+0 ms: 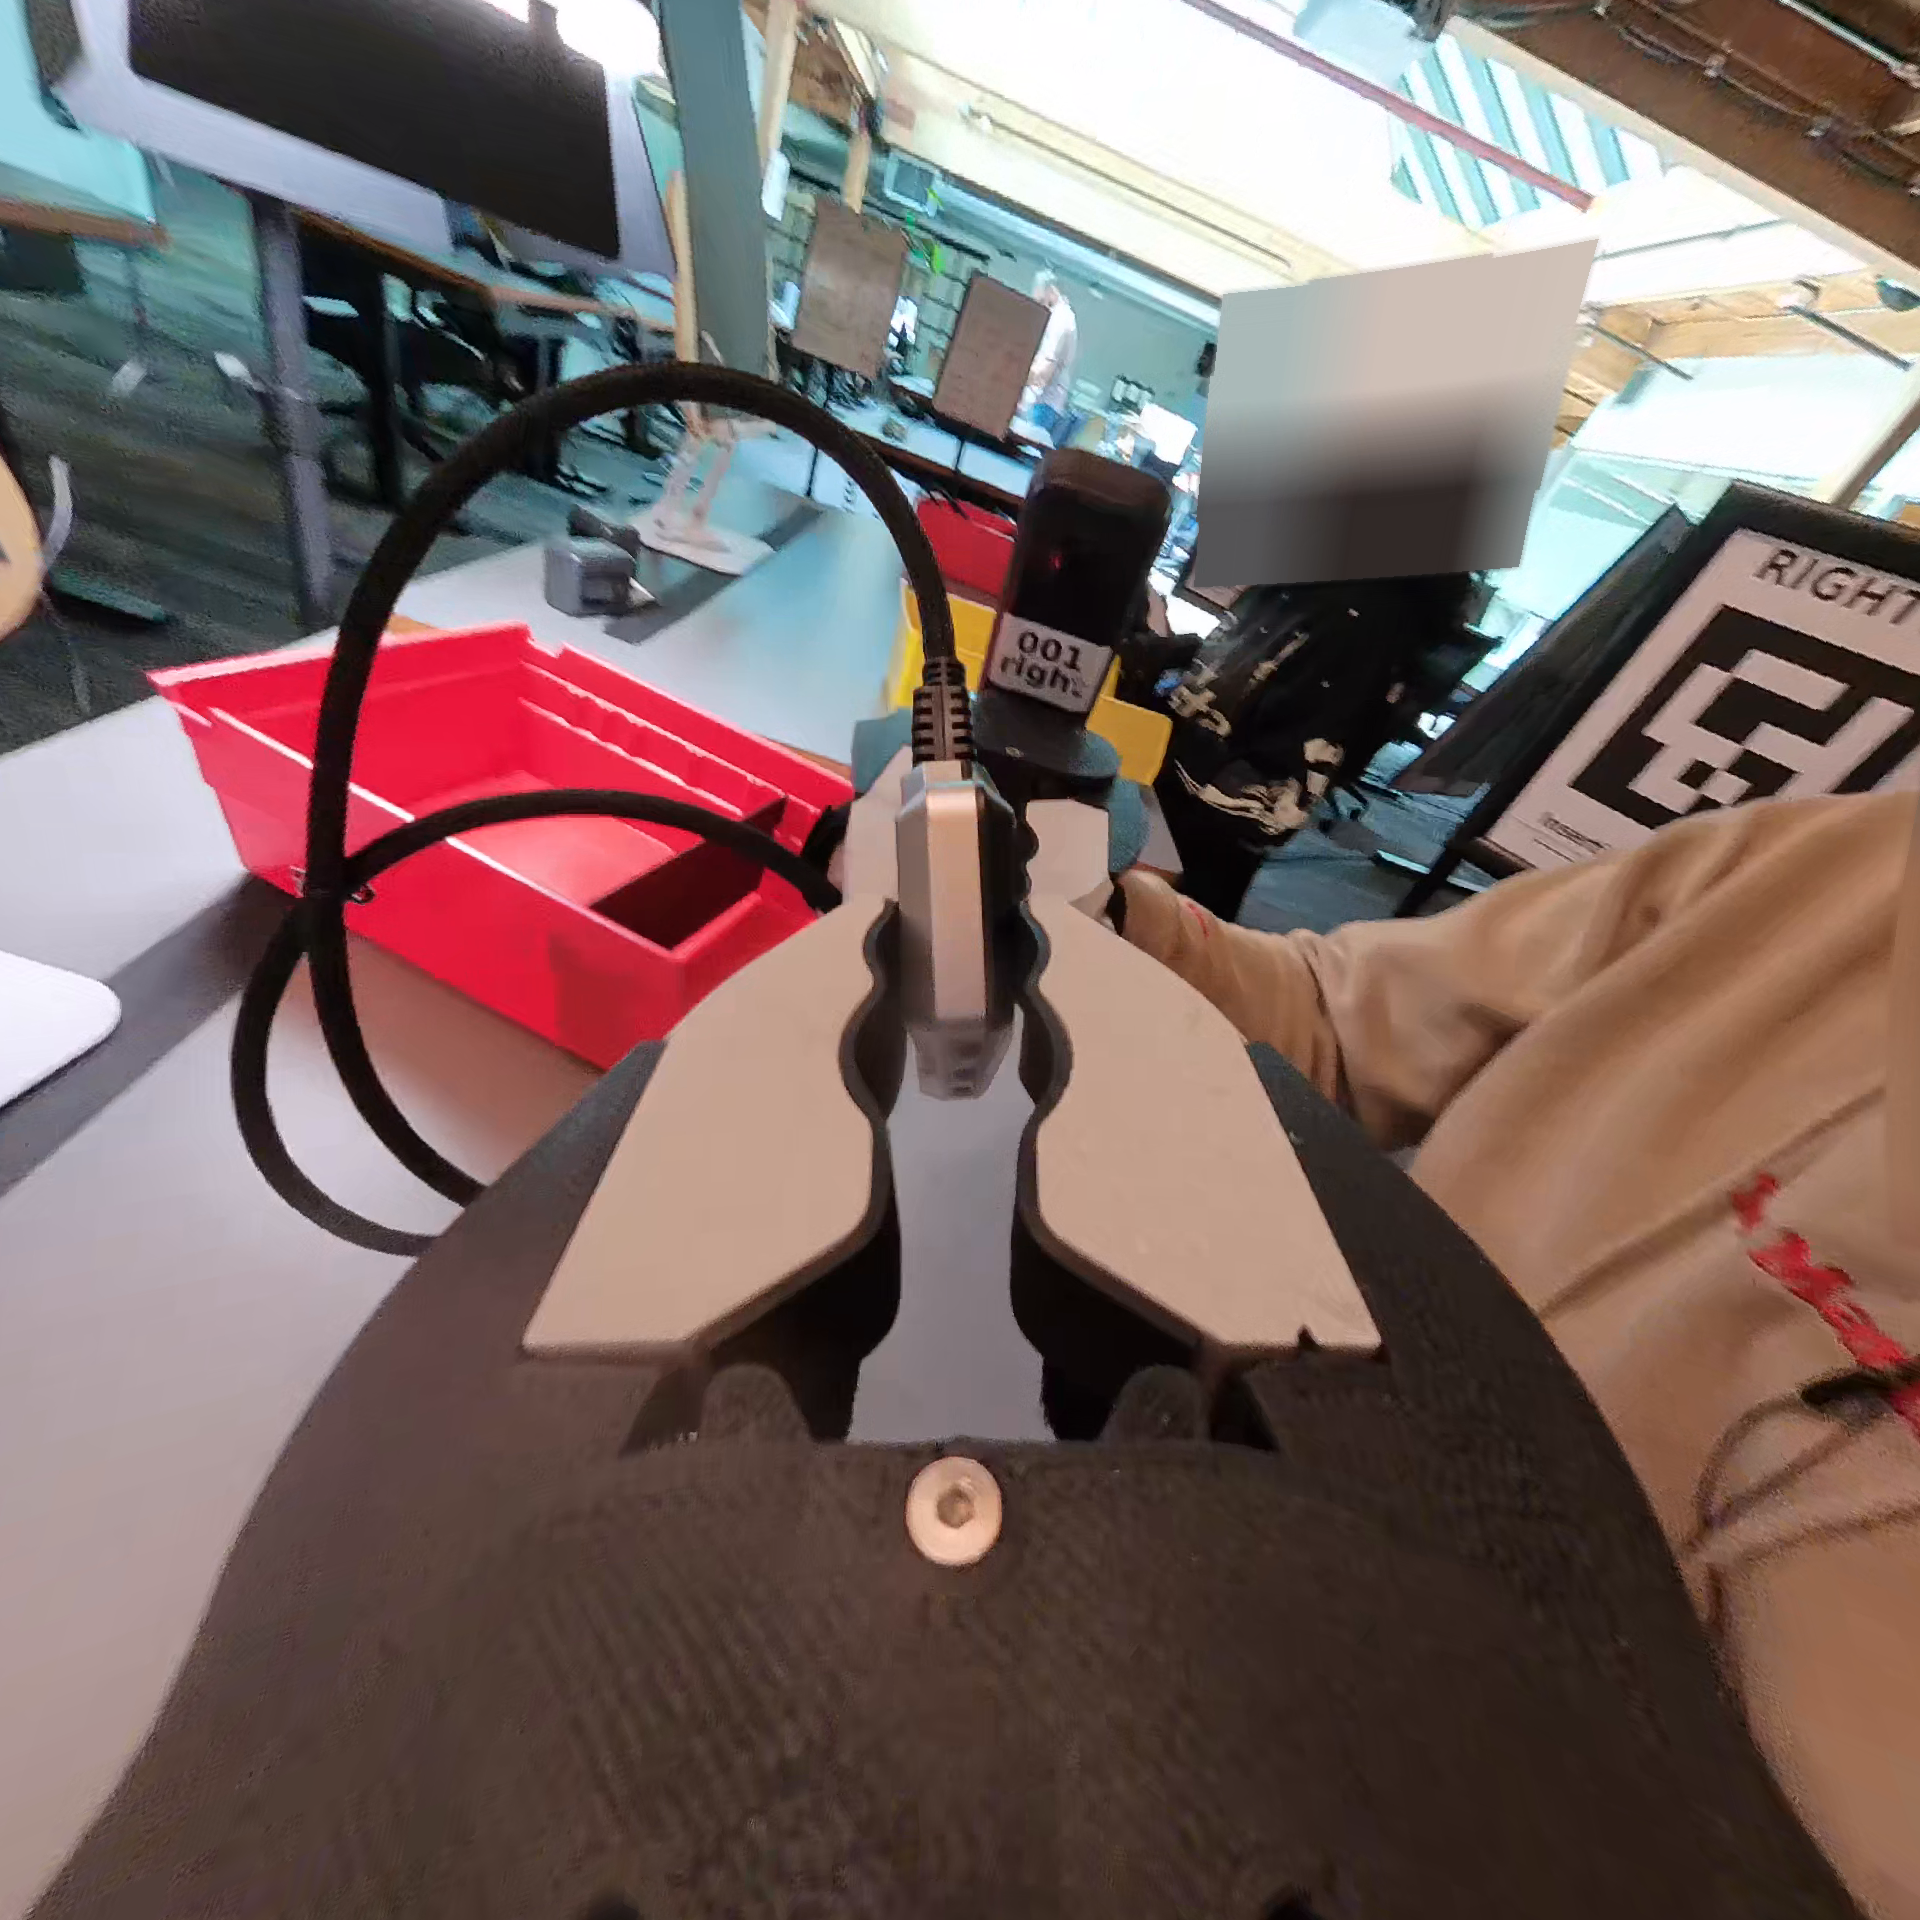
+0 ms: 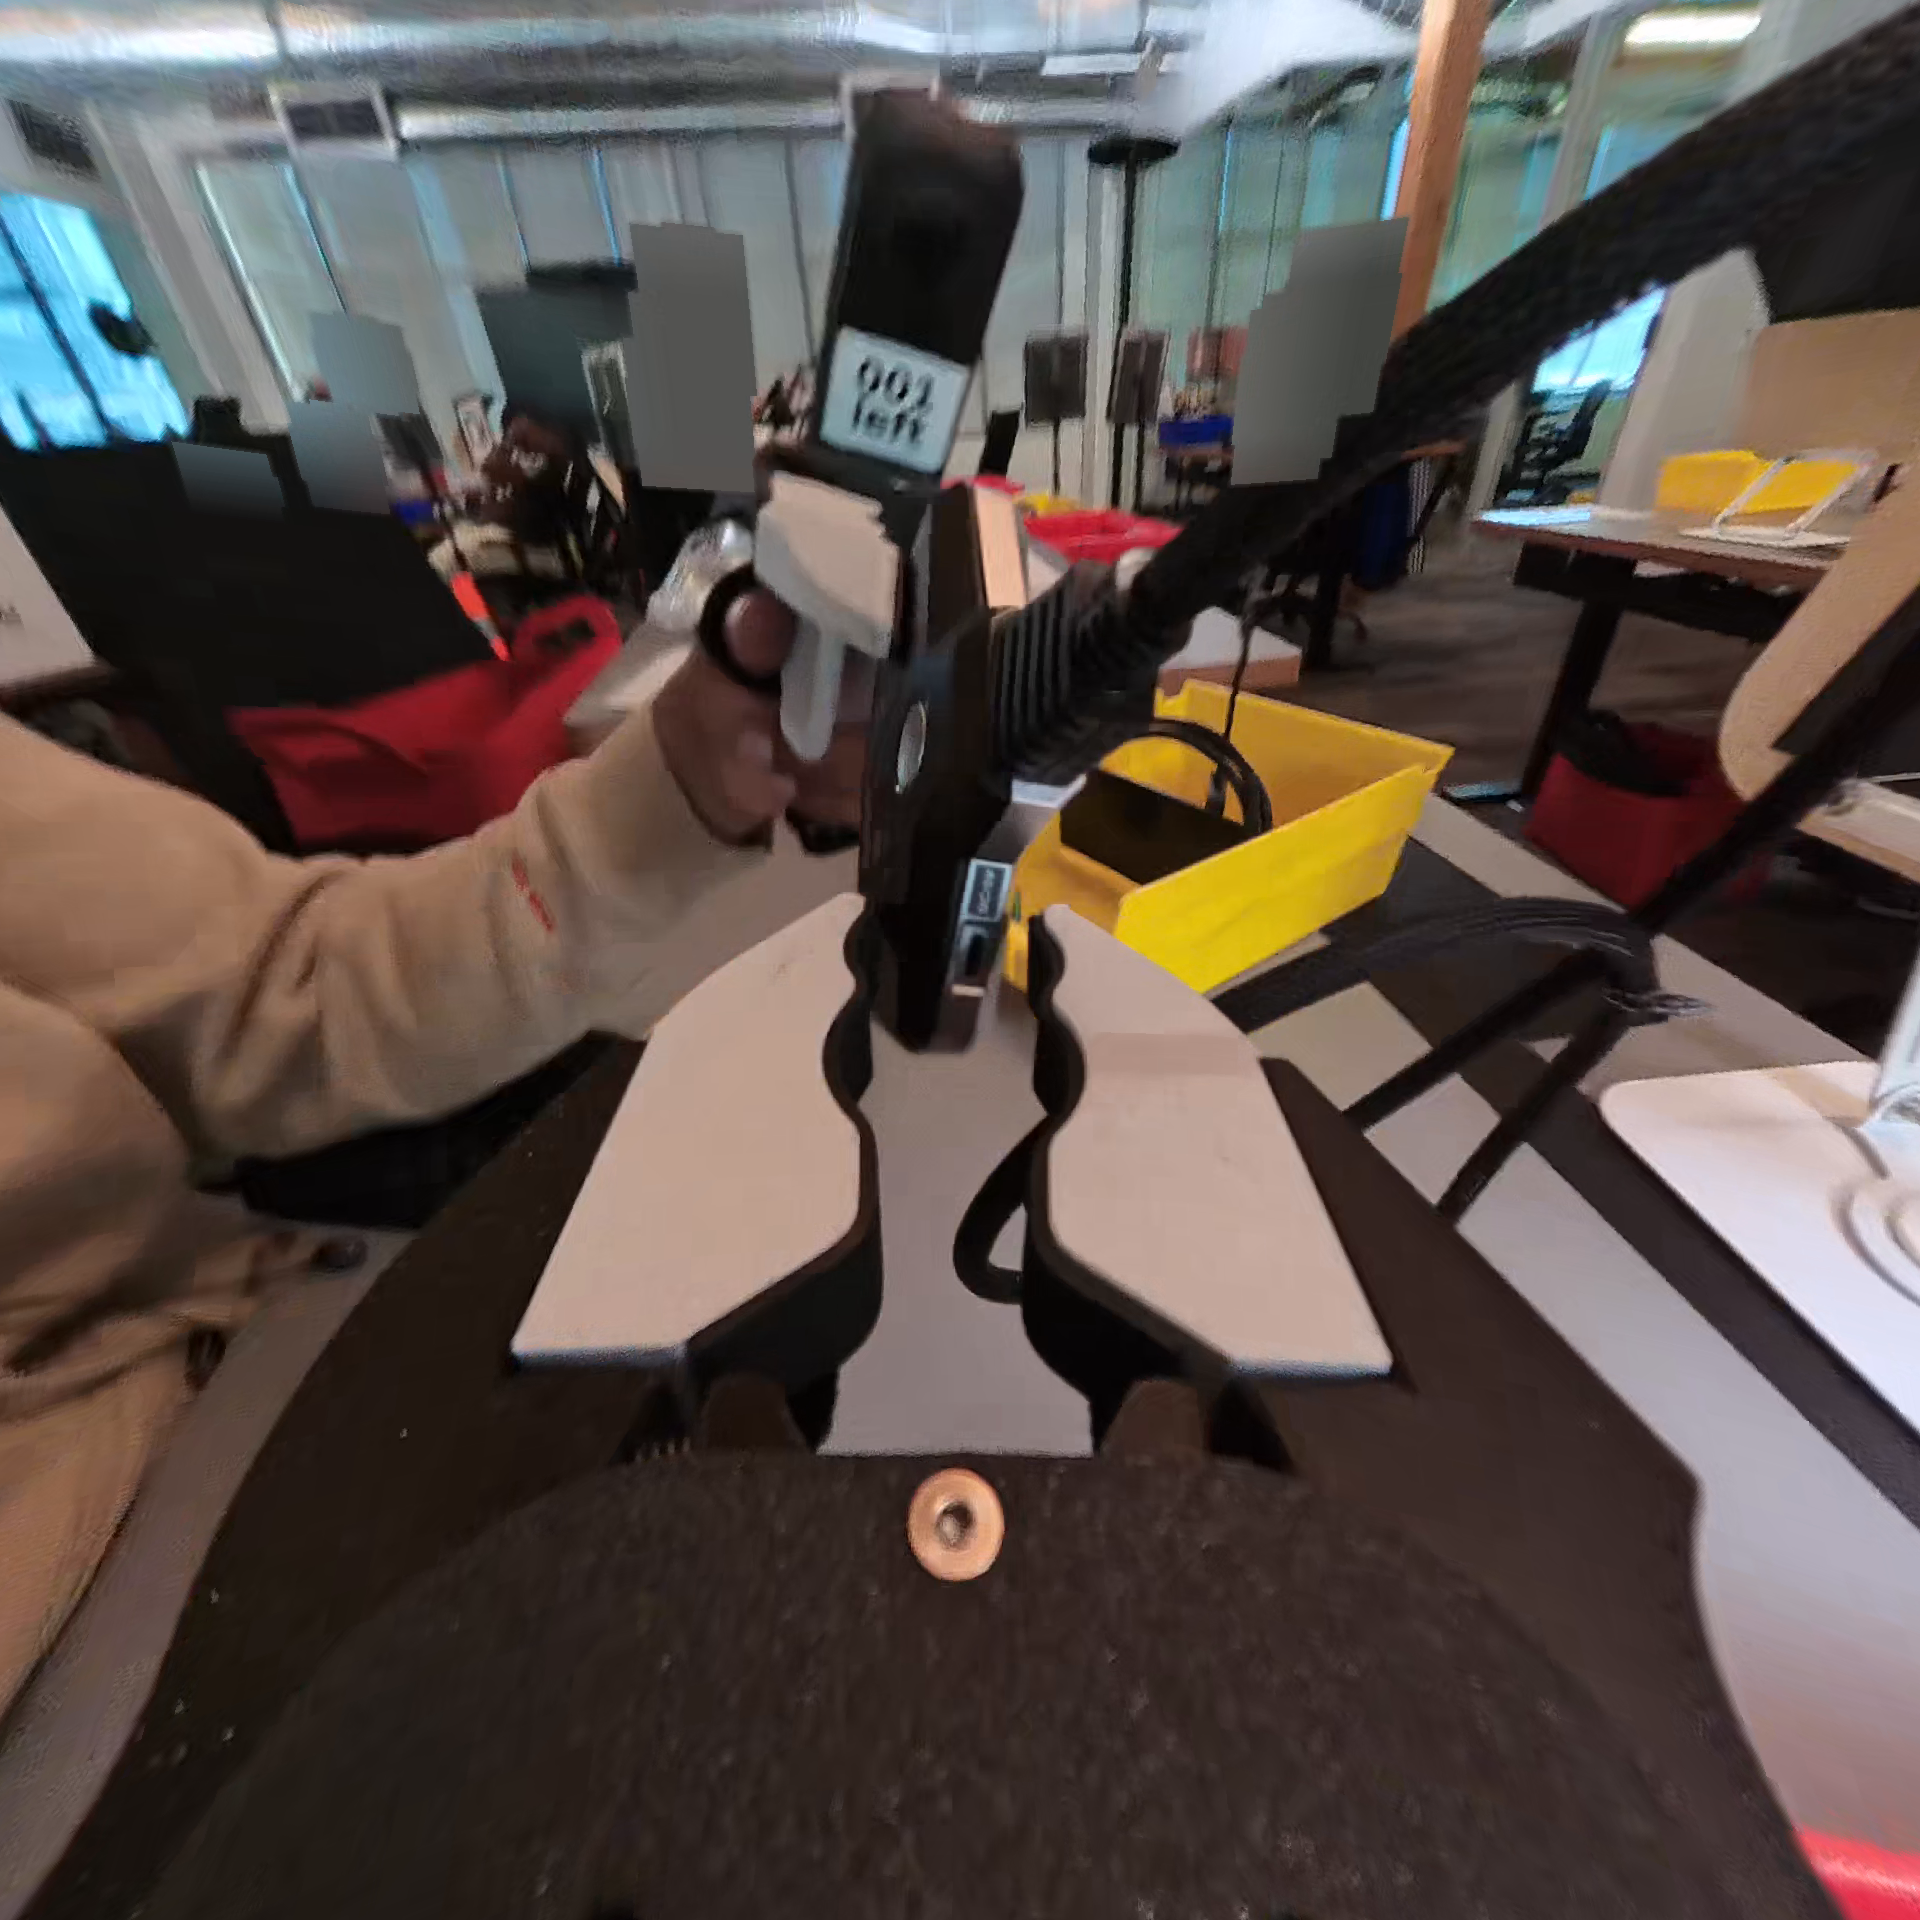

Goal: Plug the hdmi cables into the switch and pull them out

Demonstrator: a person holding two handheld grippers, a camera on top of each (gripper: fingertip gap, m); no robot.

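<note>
My left gripper (image 1: 954,925) is shut on a thin grey HDMI switch (image 1: 940,883), held edge-on and upright between its fingertips above the table. A black braided HDMI cable (image 1: 343,727) is plugged into the switch's top edge by its ribbed connector (image 1: 940,717) and loops out to the left. In the right wrist view the switch (image 2: 925,914) stands between the tips of my right gripper (image 2: 954,920), whose jaws are apart, with a gap on the right side. The cable's connector (image 2: 1060,665) leads up and right. The right gripper's fingers (image 1: 1070,842) flank the switch from the far side.
A red bin (image 1: 468,810) lies on the table to the left. A yellow bin (image 2: 1247,862) holding a black box and a coiled cable sits behind the switch. A white stand base (image 2: 1766,1174) and a black cable bundle (image 2: 1507,925) are to the right. A beige sleeve (image 1: 1558,1039) crosses close by. Some 5 centimetres of space lies between my two pairs of fingers.
</note>
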